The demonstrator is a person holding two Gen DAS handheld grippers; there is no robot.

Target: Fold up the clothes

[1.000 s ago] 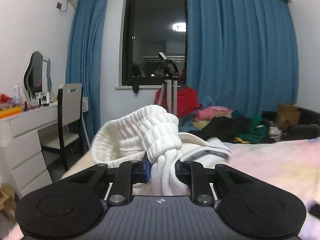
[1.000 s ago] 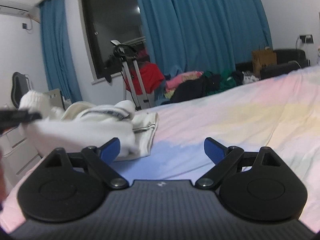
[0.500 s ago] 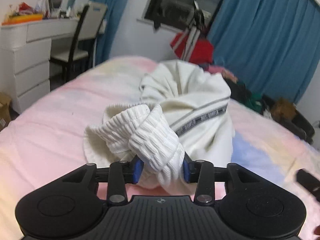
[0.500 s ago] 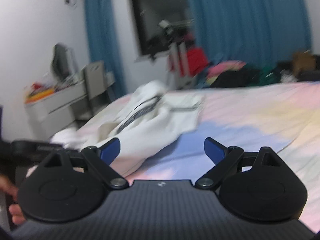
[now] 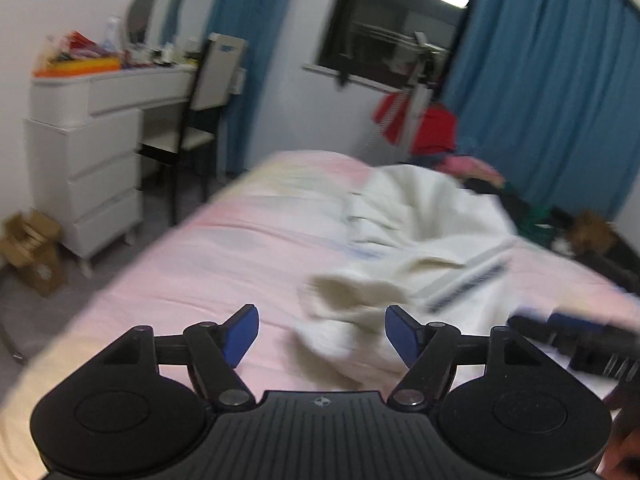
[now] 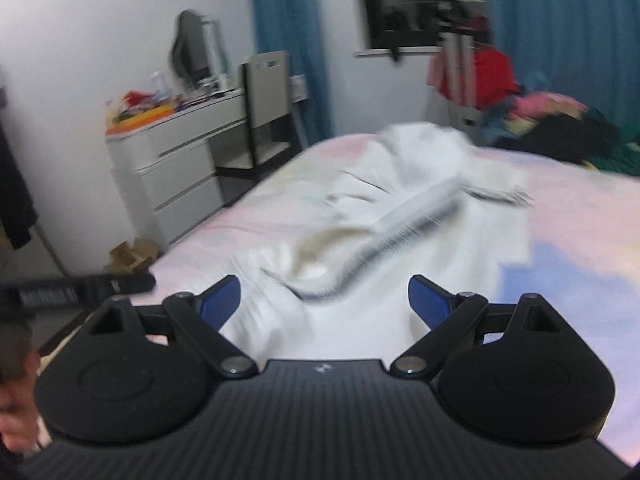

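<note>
Released, white garment [image 5: 420,248] lies beyond spread left claw [image 5: 322,334].

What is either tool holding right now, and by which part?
Nothing. The left tool and right tool are both open, and the white garment lies loose on the bed.

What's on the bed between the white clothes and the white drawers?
Nothing. In the left wrist view, only bare pink bed sheet and then floor lie between the white garment and the white dresser.
</note>
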